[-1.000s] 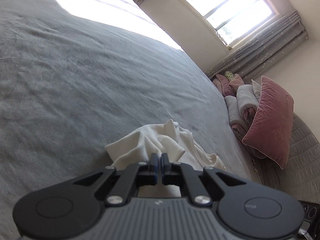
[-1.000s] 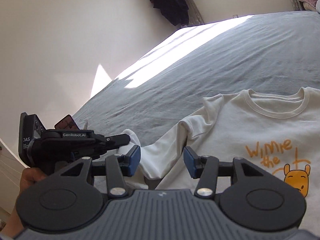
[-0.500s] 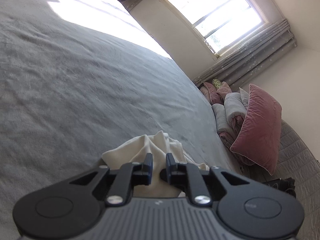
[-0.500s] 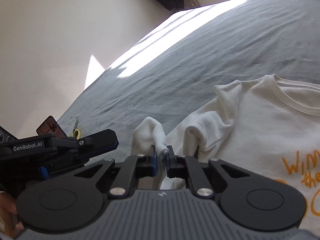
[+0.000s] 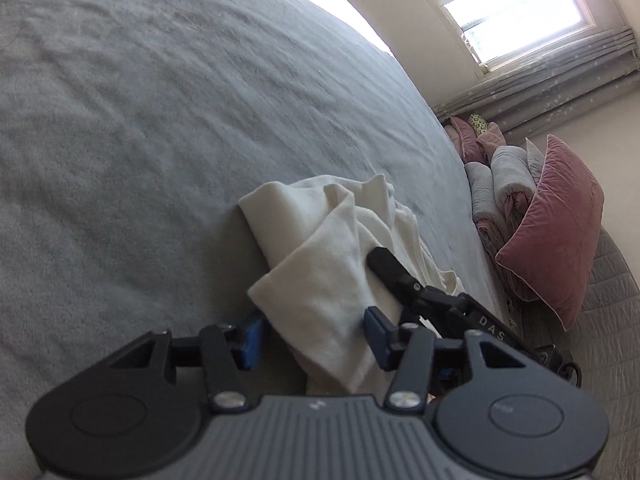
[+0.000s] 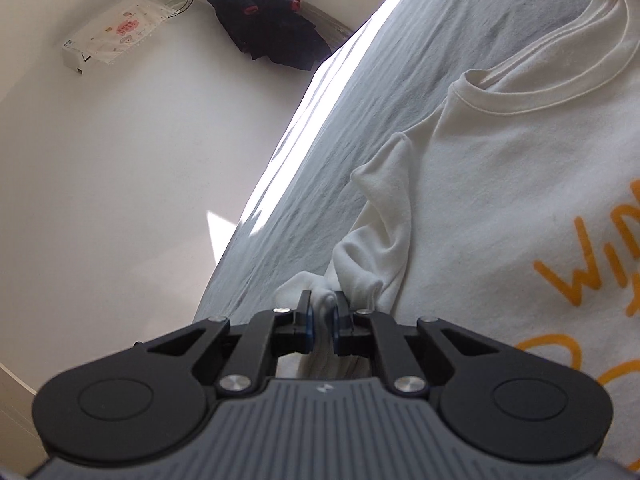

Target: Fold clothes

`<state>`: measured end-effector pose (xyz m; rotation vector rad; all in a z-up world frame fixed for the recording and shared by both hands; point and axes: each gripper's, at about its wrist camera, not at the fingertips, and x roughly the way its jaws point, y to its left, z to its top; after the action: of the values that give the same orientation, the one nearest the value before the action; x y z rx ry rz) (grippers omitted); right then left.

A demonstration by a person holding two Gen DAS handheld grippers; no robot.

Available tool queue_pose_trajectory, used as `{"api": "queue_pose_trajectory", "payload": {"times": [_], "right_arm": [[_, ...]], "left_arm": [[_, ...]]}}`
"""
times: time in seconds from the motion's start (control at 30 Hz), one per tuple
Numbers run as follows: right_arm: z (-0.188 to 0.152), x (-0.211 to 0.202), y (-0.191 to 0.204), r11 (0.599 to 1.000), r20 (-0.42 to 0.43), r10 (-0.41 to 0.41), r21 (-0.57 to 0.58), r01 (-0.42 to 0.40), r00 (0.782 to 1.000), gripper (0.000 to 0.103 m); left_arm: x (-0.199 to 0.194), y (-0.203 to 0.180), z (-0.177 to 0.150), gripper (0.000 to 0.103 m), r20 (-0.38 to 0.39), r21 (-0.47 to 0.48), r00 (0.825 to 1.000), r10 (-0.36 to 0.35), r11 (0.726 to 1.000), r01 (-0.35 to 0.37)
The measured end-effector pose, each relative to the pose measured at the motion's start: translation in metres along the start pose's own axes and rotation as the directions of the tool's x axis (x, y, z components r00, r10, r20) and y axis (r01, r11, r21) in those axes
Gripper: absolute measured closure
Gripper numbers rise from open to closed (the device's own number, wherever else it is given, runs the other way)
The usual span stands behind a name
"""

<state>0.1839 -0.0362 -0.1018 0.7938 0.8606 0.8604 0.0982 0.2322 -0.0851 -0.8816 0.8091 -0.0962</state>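
A cream sweatshirt (image 6: 500, 184) with orange print lies flat on the grey bed (image 6: 400, 60), its ribbed collar (image 6: 560, 92) at the upper right. My right gripper (image 6: 322, 316) is shut on the bunched end of the sleeve (image 6: 376, 240), beside the shirt's body. In the left wrist view the same sleeve (image 5: 320, 248) is a crumpled heap on the bed (image 5: 140, 120). My left gripper (image 5: 314, 338) is open, its blue pads (image 5: 252, 338) wide apart with loose cloth lying between them. The right gripper's black finger (image 5: 386, 264) rests on the cloth just ahead.
A pink velvet pillow (image 5: 560, 232) and rolled bedding (image 5: 504, 176) are stacked at the bed's right edge under a curtained window (image 5: 520, 0). A dark garment (image 6: 264, 20) and a white wall unit (image 6: 116, 32) hang on the far wall. Broad grey bed surface stretches left.
My left gripper went from shut on the sleeve to wide open, releasing it. My right gripper closed on the sleeve end and carried it toward the shirt body.
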Motion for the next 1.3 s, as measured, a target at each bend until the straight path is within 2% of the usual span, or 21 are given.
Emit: {"api": "queue_pose_trajectory", "payload": {"times": [0.07, 0.1, 0.13, 0.23, 0.33, 0.43, 0.5, 0.57, 0.63, 0.77, 0.87, 1.1, 1.3], "right_arm": [[-0.001, -0.002, 0.002, 1.000, -0.025, 0.011, -0.012, -0.012, 1.000, 0.093], [-0.001, -0.003, 0.004, 1.000, -0.031, 0.011, -0.025, -0.011, 0.999, 0.093], [-0.001, -0.003, 0.006, 0.999, -0.037, 0.012, -0.035, -0.013, 0.999, 0.093], [-0.002, -0.004, 0.010, 0.998, -0.061, 0.026, -0.050, -0.029, 0.998, 0.088], [-0.003, -0.002, 0.010, 0.997, -0.090, 0.065, -0.025, -0.067, 0.994, 0.085], [-0.004, -0.001, 0.014, 0.995, -0.122, 0.093, -0.014, -0.095, 0.988, 0.084], [-0.003, -0.003, 0.016, 0.995, -0.124, 0.095, -0.019, -0.098, 0.988, 0.081], [-0.001, -0.008, 0.016, 0.994, -0.109, 0.101, -0.018, -0.103, 0.989, 0.071], [0.001, -0.011, 0.016, 0.994, -0.096, 0.104, -0.017, -0.106, 0.990, 0.064], [0.002, -0.012, 0.014, 0.995, -0.085, 0.096, -0.018, -0.098, 0.992, 0.064], [0.001, -0.013, 0.013, 0.996, -0.086, 0.086, -0.032, -0.089, 0.993, 0.064], [-0.003, 0.002, 0.018, 0.996, -0.083, 0.073, -0.051, -0.077, 0.994, 0.064], [-0.007, 0.005, 0.022, 0.994, -0.081, 0.052, -0.094, -0.060, 0.995, 0.063]], "left_arm": [[0.002, -0.007, -0.001, 0.068, 0.031, 0.015, 0.999, 0.042, 0.999, -0.043], [0.002, -0.011, -0.001, 0.081, 0.043, 0.026, 0.997, 0.063, 0.998, -0.064], [0.002, -0.014, -0.001, 0.088, 0.054, 0.028, 0.995, 0.079, 0.996, -0.081], [-0.003, -0.023, 0.000, 0.092, 0.095, 0.045, 0.986, 0.137, 0.989, -0.141], [-0.016, -0.033, 0.001, 0.092, 0.157, 0.135, 0.964, 0.215, 0.962, -0.236], [-0.032, -0.039, 0.004, 0.093, 0.232, 0.216, 0.922, 0.310, 0.907, -0.360], [-0.040, -0.039, 0.008, 0.093, 0.262, 0.233, 0.899, 0.351, 0.881, -0.412], [-0.056, -0.031, 0.014, 0.094, 0.289, 0.220, 0.878, 0.381, 0.867, -0.448], [-0.068, -0.024, 0.018, 0.096, 0.324, 0.200, 0.848, 0.420, 0.845, -0.495], [-0.084, -0.006, 0.031, 0.096, 0.410, 0.168, 0.755, 0.513, 0.771, -0.615], [-0.093, 0.005, 0.039, 0.096, 0.450, 0.146, 0.678, 0.582, 0.701, -0.698], [-0.109, 0.029, 0.052, 0.095, 0.401, 0.134, 0.613, 0.681, 0.618, -0.775], [-0.103, 0.039, 0.044, 0.084, 0.351, 0.169, 0.558, 0.752, 0.535, -0.828]]}}
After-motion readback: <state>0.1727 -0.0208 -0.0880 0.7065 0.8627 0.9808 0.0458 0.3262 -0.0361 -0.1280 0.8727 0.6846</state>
